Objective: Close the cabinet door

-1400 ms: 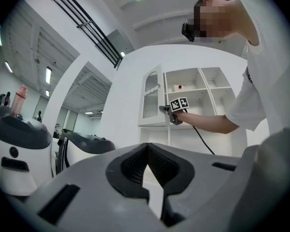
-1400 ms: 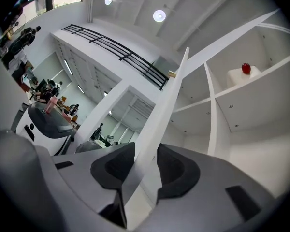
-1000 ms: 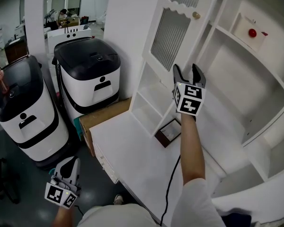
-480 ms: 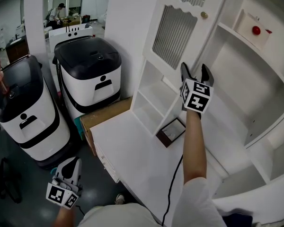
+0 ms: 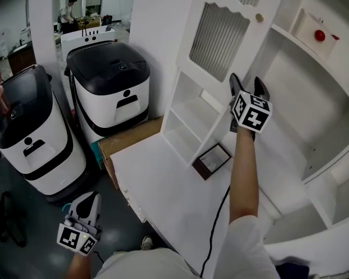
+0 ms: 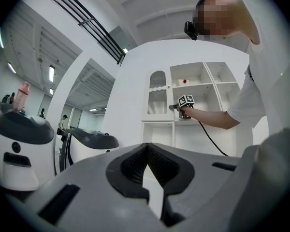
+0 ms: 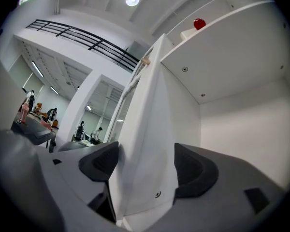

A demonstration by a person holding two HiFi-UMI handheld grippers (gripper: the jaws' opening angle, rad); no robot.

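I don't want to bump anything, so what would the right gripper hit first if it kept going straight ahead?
The cabinet door. Its edge already stands between the right gripper's jaws, which have just been opening, so the gripper would probably just slide further onto that door.

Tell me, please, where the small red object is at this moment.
In the head view, the red object sits at top right on a white block on the cabinet's upper shelf, to the right of the door knob.

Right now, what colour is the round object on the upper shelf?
The round object is red; the head view shows it best.
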